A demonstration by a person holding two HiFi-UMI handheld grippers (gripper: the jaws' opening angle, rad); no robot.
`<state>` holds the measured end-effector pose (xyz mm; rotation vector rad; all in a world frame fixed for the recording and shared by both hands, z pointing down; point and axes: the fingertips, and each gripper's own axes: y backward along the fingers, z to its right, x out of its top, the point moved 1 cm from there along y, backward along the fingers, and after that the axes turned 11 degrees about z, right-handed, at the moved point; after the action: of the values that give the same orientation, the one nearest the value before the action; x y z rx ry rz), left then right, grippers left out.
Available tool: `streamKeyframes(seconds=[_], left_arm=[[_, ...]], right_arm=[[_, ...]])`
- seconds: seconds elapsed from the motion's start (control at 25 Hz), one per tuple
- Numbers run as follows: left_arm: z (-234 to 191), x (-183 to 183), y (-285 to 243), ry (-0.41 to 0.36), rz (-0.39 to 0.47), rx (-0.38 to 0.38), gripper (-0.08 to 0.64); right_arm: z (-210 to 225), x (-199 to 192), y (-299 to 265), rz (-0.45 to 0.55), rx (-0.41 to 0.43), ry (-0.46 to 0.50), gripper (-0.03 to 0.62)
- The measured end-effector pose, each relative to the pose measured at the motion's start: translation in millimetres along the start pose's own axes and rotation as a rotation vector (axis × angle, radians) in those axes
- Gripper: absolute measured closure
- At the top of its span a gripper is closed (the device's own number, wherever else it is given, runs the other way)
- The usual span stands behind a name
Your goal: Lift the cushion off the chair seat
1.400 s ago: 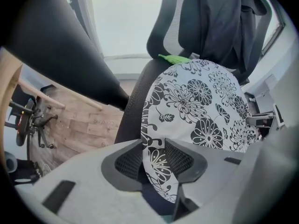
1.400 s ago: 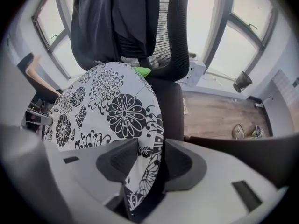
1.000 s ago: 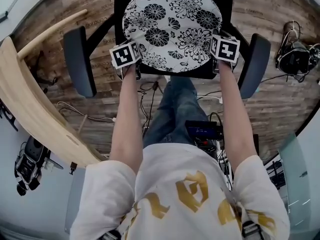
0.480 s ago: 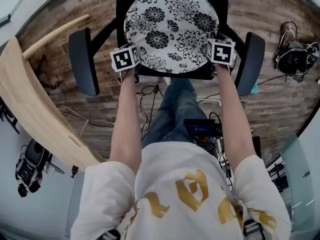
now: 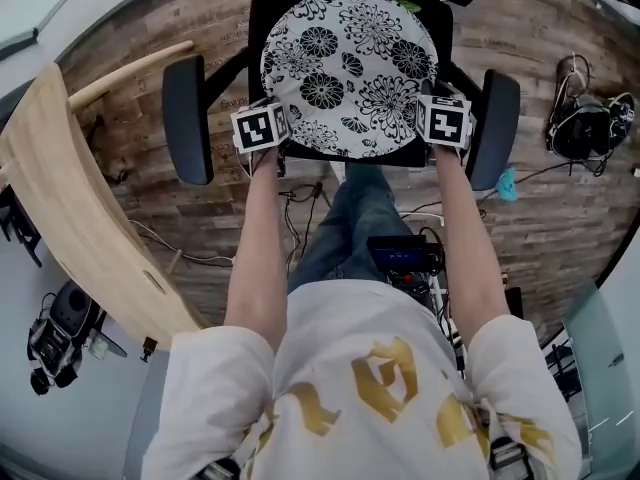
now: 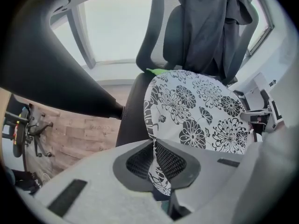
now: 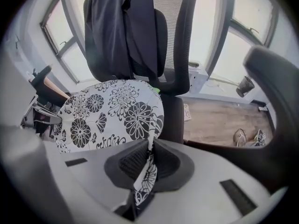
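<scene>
**Head view: cushion rim drawn up from the chair**

Over the black office chair seat, the round white cushion with black flower print has been raised since a second ago. The lift is judged under way, not finished. Its near rim is clamped on either side by the left tool and the right tool. Beneath, a brown wood-plank floor is seen, with a pale curved wooden board and loose cables.
</scene>
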<state>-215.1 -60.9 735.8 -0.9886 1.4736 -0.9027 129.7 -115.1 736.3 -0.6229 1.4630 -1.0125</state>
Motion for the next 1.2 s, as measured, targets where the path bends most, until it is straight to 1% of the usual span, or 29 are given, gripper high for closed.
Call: streamKeyframes(seconds=[0.28,0.48,0.68,0.84,0.96,1.2], left_arm=[[2.9,8.0,13.3,0.000,0.024,-0.002,0.539],[8.0,11.3,33.6,-0.009,0.038,-0.006,0.538],[8.9,17.7,50.5,-0.035,0.067,-0.017,0.539],[10.5,22.6,65.5,-0.045,0.095,-0.022,0.538],[14.8,25.7,84.9,-0.056,0.123,-0.031,0.538],[27.4,31.0,121.6,-0.110,0.185,-0.061,0.539]], right_arm=[[-6.6,6.9,14.4,0.013,0.020,0.041,0.560],[-11.6,9.5,34.6,0.019,0.029,0.042,0.560],[-17.2,13.0,54.5,0.033,0.026,0.066,0.560],[-19.6,10.2,69.5,0.043,0.033,0.056,0.560],[-23.1,12.4,87.7,0.066,0.037,0.054,0.560],[-25.9,19.9,124.2,0.126,0.039,0.058,0.560]])
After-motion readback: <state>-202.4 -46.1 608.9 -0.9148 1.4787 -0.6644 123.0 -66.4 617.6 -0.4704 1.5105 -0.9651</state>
